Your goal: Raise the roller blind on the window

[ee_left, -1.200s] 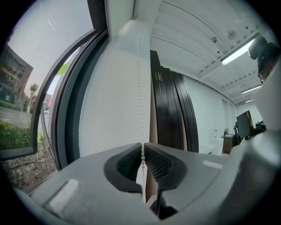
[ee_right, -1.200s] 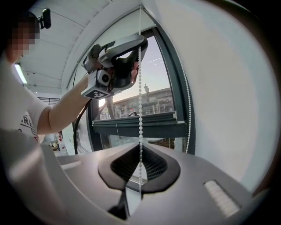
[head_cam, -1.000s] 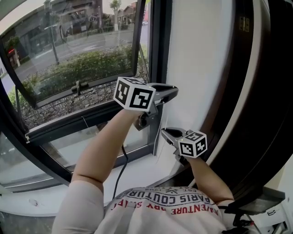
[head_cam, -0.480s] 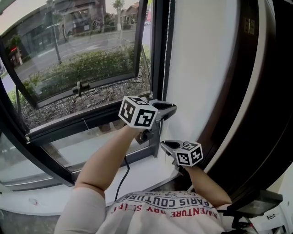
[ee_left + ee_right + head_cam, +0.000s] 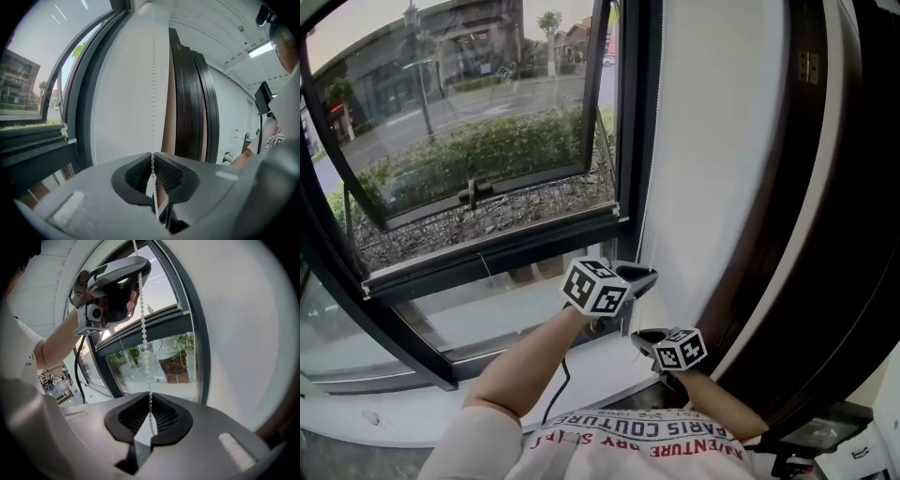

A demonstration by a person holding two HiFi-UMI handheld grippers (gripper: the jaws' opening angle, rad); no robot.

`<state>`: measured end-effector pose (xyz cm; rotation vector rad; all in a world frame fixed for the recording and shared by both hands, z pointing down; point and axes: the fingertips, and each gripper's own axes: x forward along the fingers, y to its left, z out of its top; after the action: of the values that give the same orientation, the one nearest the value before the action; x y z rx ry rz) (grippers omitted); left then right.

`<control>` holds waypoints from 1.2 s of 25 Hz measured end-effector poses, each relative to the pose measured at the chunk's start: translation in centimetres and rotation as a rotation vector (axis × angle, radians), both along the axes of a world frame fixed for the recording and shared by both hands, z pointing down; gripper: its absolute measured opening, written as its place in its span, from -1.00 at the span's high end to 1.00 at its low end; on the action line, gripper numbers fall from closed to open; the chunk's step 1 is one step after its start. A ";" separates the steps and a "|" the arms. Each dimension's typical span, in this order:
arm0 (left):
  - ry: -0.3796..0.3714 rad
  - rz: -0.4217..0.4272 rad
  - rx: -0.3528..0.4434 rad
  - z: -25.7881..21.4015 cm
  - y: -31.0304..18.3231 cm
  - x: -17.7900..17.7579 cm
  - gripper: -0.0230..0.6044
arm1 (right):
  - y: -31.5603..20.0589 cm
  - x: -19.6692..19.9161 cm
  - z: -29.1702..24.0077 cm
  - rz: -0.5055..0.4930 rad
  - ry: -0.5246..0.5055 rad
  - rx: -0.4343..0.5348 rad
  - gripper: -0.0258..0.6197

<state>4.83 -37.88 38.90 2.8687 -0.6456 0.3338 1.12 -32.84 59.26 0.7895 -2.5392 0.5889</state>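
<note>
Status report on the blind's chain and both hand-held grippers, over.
Left hand-held gripper shut on bead chain. Right hand-held gripper shut on same chain, below the left. Nothing seen in the way.

Head view steeply down; both claw views close on shared bead chain (image 5: 143,336).

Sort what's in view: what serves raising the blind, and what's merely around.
For the job: bead chain; left gripper, clamped on it higher up; right gripper, clamped on it lower down.
Merely around: window handle; hedge outside; dark wooden panels.
</note>
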 end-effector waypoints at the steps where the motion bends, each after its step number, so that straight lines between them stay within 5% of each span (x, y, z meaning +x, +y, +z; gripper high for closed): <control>1: -0.003 0.000 -0.008 0.6 0.2 0.1 0.87 | 0.4 0.0 0.6 -0.001 0.004 -0.011 0.86; 13: -0.101 0.012 -0.083 8.3 2.8 0.5 0.87 | 3.9 1.3 8.0 -0.004 0.143 -0.136 0.86; 30: -0.060 0.027 -0.102 9.6 4.8 0.2 0.87 | 5.4 1.9 9.3 0.057 0.146 -0.119 0.86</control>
<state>5.02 -33.04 48.50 2.7814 -0.5831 0.4454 3.01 -27.39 68.58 0.8331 -2.3334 0.6684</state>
